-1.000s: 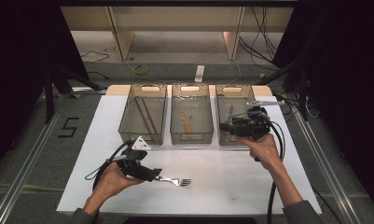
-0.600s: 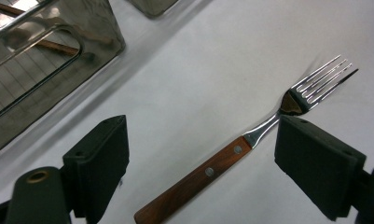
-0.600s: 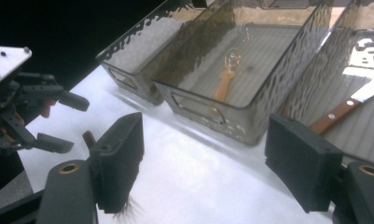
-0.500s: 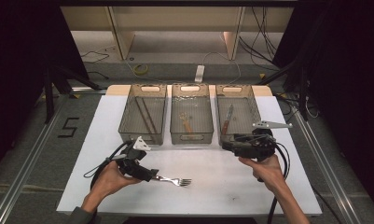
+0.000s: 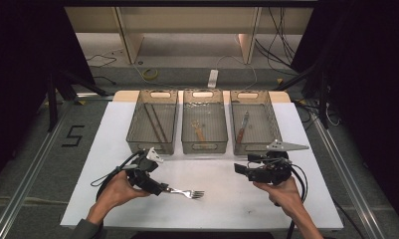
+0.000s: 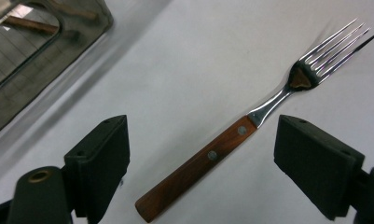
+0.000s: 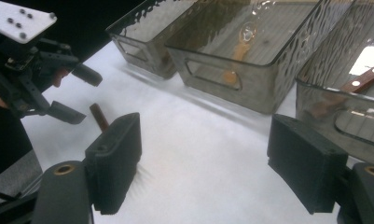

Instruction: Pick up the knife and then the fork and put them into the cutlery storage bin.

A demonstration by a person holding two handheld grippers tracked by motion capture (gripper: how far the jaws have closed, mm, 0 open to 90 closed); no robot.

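The left gripper (image 6: 203, 154) has its fingers (image 6: 98, 161) wide around the fork (image 6: 231, 144), which lies flat on the bench (image 5: 227, 199). If they close on the thin metal neck instead of the wooden handle, I reckon the fork could tip or slip. The right gripper (image 7: 203, 163), fingers wide and empty, sits near enough to bump it.

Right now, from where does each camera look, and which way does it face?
High view: above the person's side, facing forward and down on the table; both forearms, left gripper, right gripper.
Left gripper view: on that gripper, facing down on the fork between its open jaws.
Right gripper view: low, along its open jaws toward the bins and the left gripper.
All three share the fork.
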